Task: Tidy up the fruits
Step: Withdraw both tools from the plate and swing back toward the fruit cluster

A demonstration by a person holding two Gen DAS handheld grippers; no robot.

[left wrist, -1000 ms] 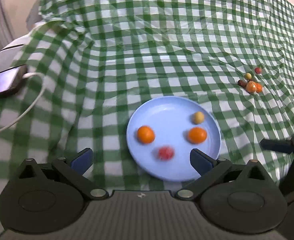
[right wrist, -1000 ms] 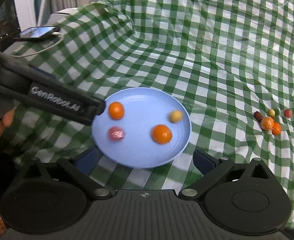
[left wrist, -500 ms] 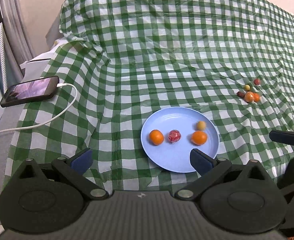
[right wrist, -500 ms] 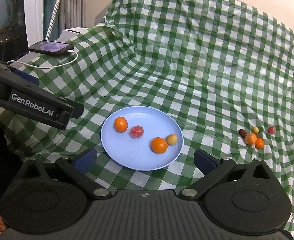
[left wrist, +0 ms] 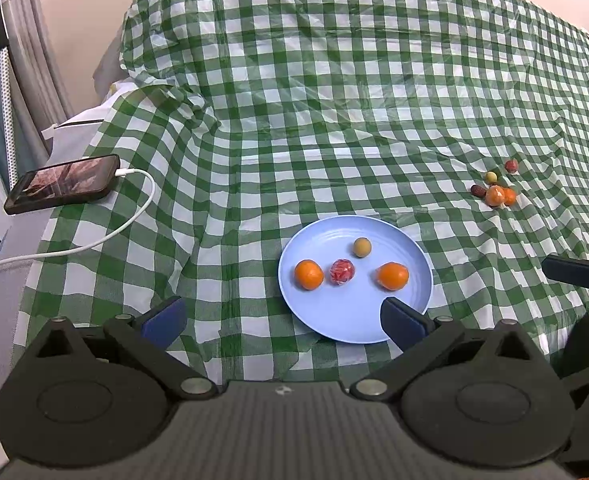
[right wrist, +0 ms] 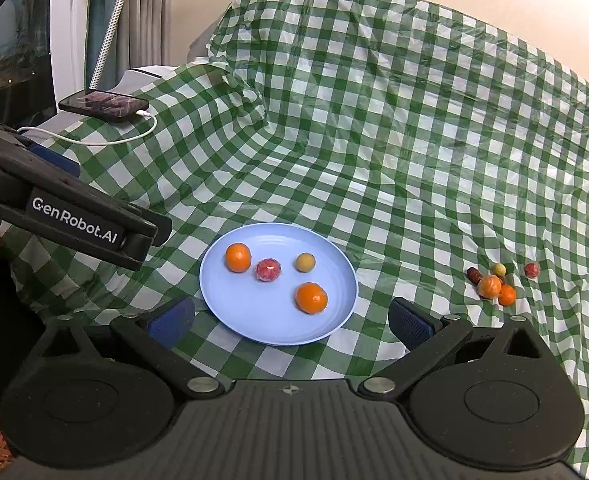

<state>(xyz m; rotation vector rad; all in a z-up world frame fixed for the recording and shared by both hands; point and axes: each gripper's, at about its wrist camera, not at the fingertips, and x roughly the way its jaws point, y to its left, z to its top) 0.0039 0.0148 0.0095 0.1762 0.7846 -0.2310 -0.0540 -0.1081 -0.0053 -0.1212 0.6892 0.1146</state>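
The blue plate (right wrist: 230, 316) lies flat on the checked cloth (right wrist: 374, 140) covering the surface, serving as the collection point. It holds four fruits, all apart from one another: an orange (right wrist: 238, 257) at 10 o'clock on the plate, a red fruit (right wrist: 268, 270) near centre, a small yellow fruit (right wrist: 305, 262) at 1 o'clock and a second orange (right wrist: 311, 298) at 4 o'clock.

A loose cluster (right wrist: 494, 282) of about five small fruits lies well apart at 3 o'clock from the plate; judged from this, sorting is roughly half complete.

The left gripper (left wrist: 282, 316) is spread wide and holds nothing, near the plate's 7 o'clock edge. The right gripper (right wrist: 290, 322) is likewise spread and empty, straddling the plate's near rim. Both hover clear, which leaves either free to reach the cluster.

A phone (left wrist: 62, 184) on a white cable (left wrist: 106, 236) lies well off at 10 o'clock, outside the working area.
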